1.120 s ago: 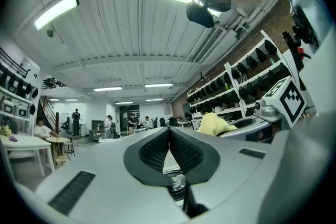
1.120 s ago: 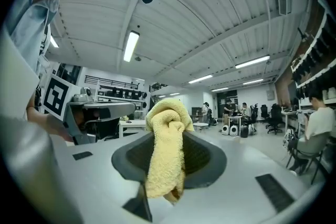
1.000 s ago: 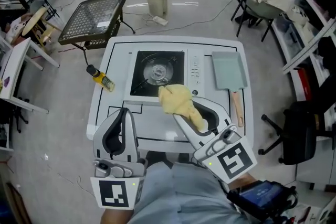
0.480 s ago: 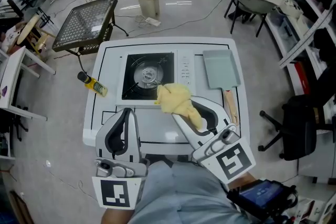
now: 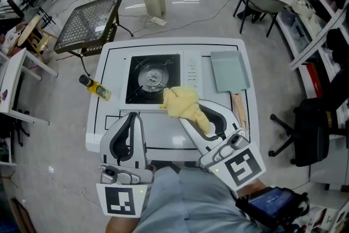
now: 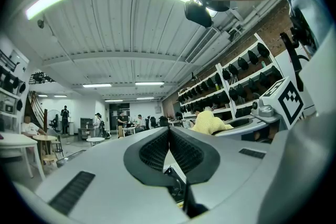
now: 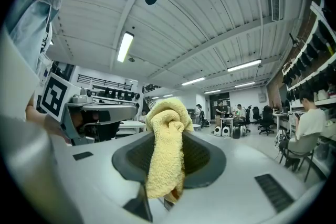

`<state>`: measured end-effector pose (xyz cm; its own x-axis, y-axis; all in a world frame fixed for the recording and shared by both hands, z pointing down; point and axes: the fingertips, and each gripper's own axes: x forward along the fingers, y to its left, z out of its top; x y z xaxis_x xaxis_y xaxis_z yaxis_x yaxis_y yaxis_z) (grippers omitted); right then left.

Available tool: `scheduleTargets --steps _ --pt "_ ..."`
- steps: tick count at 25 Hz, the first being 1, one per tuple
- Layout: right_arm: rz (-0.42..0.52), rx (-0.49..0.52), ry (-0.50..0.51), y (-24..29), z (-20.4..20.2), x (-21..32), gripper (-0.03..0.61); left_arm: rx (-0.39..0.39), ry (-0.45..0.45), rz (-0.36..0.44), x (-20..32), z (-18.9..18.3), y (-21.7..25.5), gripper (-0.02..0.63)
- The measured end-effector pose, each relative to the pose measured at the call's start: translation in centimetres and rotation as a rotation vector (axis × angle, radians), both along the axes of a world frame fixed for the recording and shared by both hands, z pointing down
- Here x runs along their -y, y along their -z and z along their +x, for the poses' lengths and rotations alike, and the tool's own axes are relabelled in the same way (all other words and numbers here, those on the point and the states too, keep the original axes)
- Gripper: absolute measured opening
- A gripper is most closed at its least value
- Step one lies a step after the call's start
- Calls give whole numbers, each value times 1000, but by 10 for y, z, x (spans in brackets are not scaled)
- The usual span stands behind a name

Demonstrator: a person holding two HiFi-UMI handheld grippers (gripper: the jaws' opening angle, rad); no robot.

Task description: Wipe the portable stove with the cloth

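**Head view.** Right gripper (image 5: pixel 191 117) holds the yellow cloth (image 5: pixel 182 102) at the 5 o'clock corner of the portable stove (image 5: pixel 155 78). The burner and the far side lie uncovered, so the wiping is judged barely begun. Left gripper (image 5: pixel 131 116) idles at 7 o'clock. A second earlier the scene sat further right in the picture, with the cloth at the same near edge.

**Left gripper view.** Jaws closed together, with nothing between them.

**Right gripper view.** Jaws clamp the bunched cloth (image 7: pixel 167 149).
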<state>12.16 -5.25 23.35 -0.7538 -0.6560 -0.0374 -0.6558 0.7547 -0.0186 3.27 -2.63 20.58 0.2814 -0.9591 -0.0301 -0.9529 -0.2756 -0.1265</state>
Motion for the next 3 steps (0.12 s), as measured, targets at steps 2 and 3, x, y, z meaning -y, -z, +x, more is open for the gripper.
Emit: scheduleTargets --steps 2,3 --pt "-4 -2 0 -1 0 1 138 1 1 -2 1 -1 -1 18" --pt "-6 -2 0 -2 0 2 138 2 2 -3 1 -1 -2 18"
